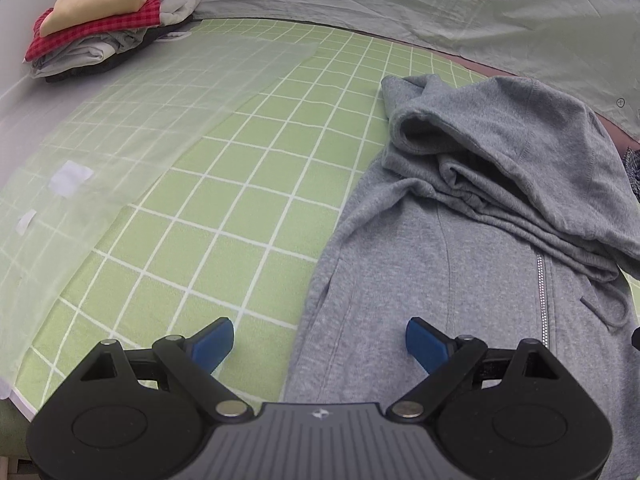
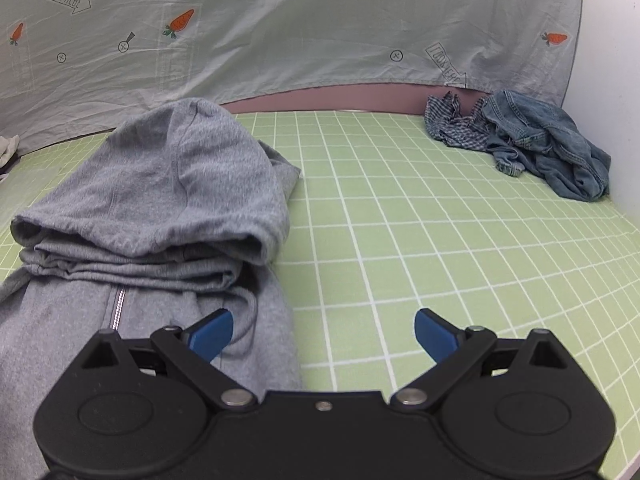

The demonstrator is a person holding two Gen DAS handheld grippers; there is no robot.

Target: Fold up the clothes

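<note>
A grey zip hoodie (image 1: 472, 216) lies on the green checked sheet (image 1: 224, 200), sleeves folded in, hood bunched at the far end. My left gripper (image 1: 320, 340) is open, hovering over the hoodie's left edge, one finger over the sheet, the other over the cloth. The hoodie also shows in the right wrist view (image 2: 160, 200). My right gripper (image 2: 323, 332) is open over its right edge, with its left finger above the cloth. Neither holds anything.
A stack of folded clothes (image 1: 108, 24) sits at the far left. A translucent sheet (image 1: 120, 120) lies on the left part of the bed. A crumpled denim garment (image 2: 552, 148) and a checked cloth (image 2: 456, 128) lie far right. A carrot-print sheet (image 2: 280, 28) hangs behind.
</note>
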